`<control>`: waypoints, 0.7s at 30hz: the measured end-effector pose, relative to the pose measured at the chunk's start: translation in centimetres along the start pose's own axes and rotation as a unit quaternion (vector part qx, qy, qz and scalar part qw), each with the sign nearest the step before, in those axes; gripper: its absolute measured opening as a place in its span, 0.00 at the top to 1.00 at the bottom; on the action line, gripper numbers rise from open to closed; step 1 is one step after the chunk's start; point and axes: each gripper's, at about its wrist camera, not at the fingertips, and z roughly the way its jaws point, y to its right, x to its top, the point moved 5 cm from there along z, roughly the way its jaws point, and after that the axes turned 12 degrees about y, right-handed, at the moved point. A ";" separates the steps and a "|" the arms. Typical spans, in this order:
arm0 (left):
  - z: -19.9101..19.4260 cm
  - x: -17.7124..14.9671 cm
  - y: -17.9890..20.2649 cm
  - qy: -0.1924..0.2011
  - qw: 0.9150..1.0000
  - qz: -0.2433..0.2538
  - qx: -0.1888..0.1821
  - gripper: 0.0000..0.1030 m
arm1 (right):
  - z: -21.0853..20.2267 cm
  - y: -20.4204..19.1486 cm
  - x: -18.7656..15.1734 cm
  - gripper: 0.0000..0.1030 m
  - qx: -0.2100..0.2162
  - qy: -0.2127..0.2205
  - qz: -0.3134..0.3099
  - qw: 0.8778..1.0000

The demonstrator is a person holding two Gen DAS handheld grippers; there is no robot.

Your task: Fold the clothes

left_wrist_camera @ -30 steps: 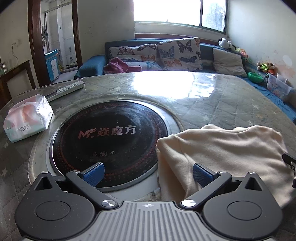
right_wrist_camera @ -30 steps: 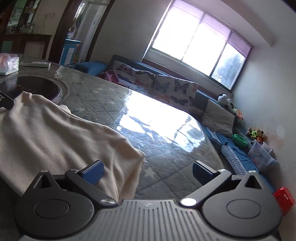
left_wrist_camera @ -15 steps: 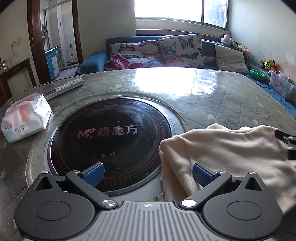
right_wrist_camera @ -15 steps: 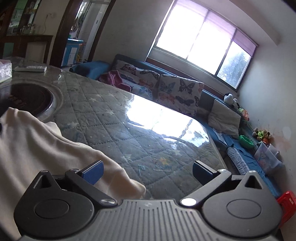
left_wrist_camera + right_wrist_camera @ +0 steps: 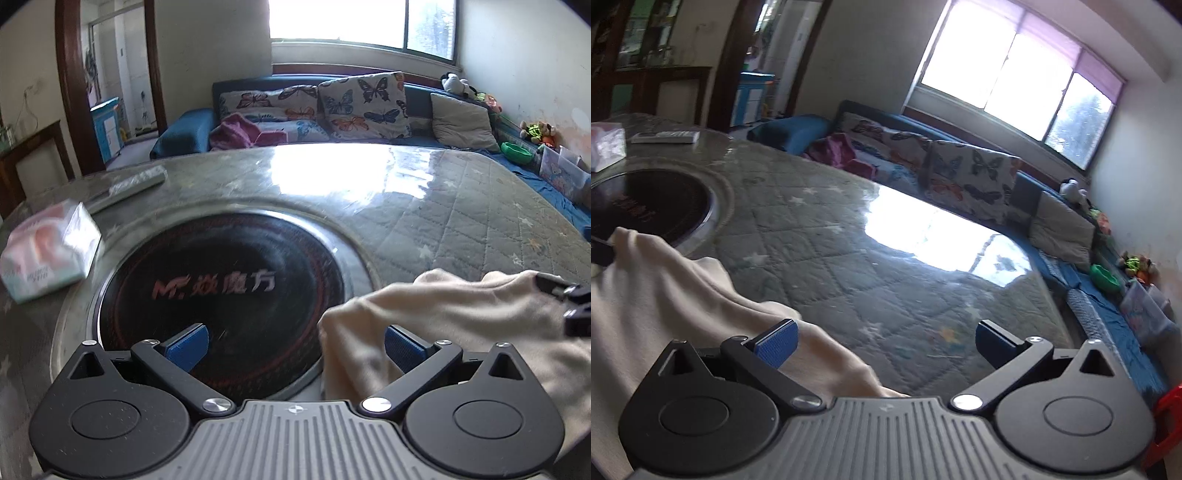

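The cream garment [image 5: 454, 325] lies bunched in the lower right of the left wrist view, on the quilted table cover [image 5: 461, 221], its near-left corner overhanging the rim of the round black hob [image 5: 221, 291] set into the table. In the right wrist view the same cloth fills the lower left of the frame and runs under the gripper body. It is loosely heaped, with no clean crease visible; judged from this, folding is at an early stage or between folds.

The left gripper [image 5: 293, 341] has its jaws wide apart. The blue pad at the right sits against or just over the cloth's edge; the pad at the left hangs over the hob. Nothing is clamped. The right gripper [image 5: 884, 341] is likewise spread wide, its left pad above the cloth, its right pad over bare table cover. It holds nothing.

The two tools flank the garment from opposite ends, which suits taking two corners together for a lift or a straightening pull. Part of the right tool shows at the right edge of the left wrist view, at the far end of the cloth.

Further out: a tissue pack [image 5: 48, 254] at middle left, a remote control [image 5: 136, 182] beyond it, and a sofa with butterfly cushions [image 5: 364, 105] at upper centre, under the window.
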 end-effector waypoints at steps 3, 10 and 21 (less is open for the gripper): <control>0.7 0.3 0.6 0.001 1.000 0.013 -0.002 0.00 | 1.1 -1.5 0.2 0.00 0.014 -0.010 -0.015 1.000; 2.0 0.2 0.4 -0.009 1.000 0.013 0.006 0.00 | 2.1 -1.9 0.7 0.00 0.012 -0.014 -0.014 1.000; 2.2 0.1 0.0 -0.013 1.000 0.009 0.012 0.00 | 0.5 -6.0 1.3 0.00 0.095 0.009 -0.043 0.995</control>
